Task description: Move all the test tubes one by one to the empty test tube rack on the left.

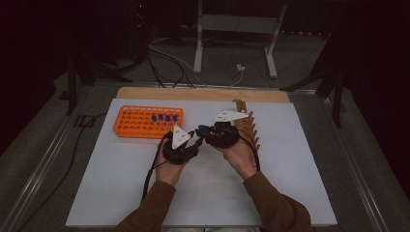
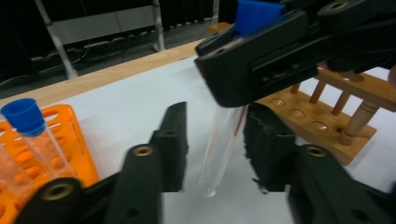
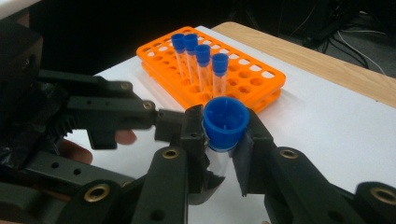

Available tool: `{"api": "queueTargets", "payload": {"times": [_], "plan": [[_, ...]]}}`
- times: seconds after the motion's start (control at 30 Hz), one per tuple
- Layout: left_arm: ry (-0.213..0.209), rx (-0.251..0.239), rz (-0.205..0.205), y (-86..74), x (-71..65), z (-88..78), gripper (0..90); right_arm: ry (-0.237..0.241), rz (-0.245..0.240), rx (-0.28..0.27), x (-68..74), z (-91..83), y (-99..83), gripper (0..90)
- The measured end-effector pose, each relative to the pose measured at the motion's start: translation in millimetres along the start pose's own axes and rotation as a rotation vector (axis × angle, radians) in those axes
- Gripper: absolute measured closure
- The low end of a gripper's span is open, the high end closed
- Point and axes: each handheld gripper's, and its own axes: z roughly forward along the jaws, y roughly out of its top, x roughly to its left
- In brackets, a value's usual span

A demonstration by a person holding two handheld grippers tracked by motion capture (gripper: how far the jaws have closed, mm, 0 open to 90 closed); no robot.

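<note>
So the tube [image 2: 223,140] is a clear plastic one with a blue screw cap [image 3: 225,122]. It looks empty. It's up off the white desk [image 1: 270,193], hanging roughly upright with a slight tilt, rounded bottom pointing down, cap end up. It's pinched just under the cap, and the lower part of the glassy body sits between another pair of black pads; can't tell if they touch it. It hangs between the orange rack [image 1: 140,123] and the wooden one [image 1: 247,128].

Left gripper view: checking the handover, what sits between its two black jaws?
The lower part of a clear blue-capped test tube, hanging from the right hand-held gripper.
</note>
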Motion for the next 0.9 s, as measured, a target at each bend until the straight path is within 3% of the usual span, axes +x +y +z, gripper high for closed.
{"api": "queueTargets", "payload": {"times": [0.13,0.43,0.5,0.6,0.73,0.9], "plan": [[-0.015,-0.006,-0.005,-0.3,-0.3,0.6,73.0,0.006,0.008,-0.002,-0.2,0.6,-0.3,75.4],[-0.041,-0.007,0.003,-1.7,-3.8,2.5,78.3,0.009,0.017,0.002,-1.9,1.2,-0.9,73.1],[-0.040,-0.008,-0.001,-1.9,-2.9,2.6,78.4,0.034,0.031,0.001,-3.1,0.6,-0.8,60.1],[-0.034,0.002,-0.002,-2.2,-0.9,2.3,78.4,0.032,0.045,-0.011,-4.3,-1.2,-0.5,41.1],[-0.022,0.007,-0.011,-3.7,3.0,1.1,78.5,-0.008,0.048,-0.017,-5.9,-3.6,0.2,20.4],[-0.008,0.010,-0.026,-6.4,9.1,-2.0,78.5,-0.039,0.065,-0.035,-10.1,-8.6,1.2,10.8]]}}
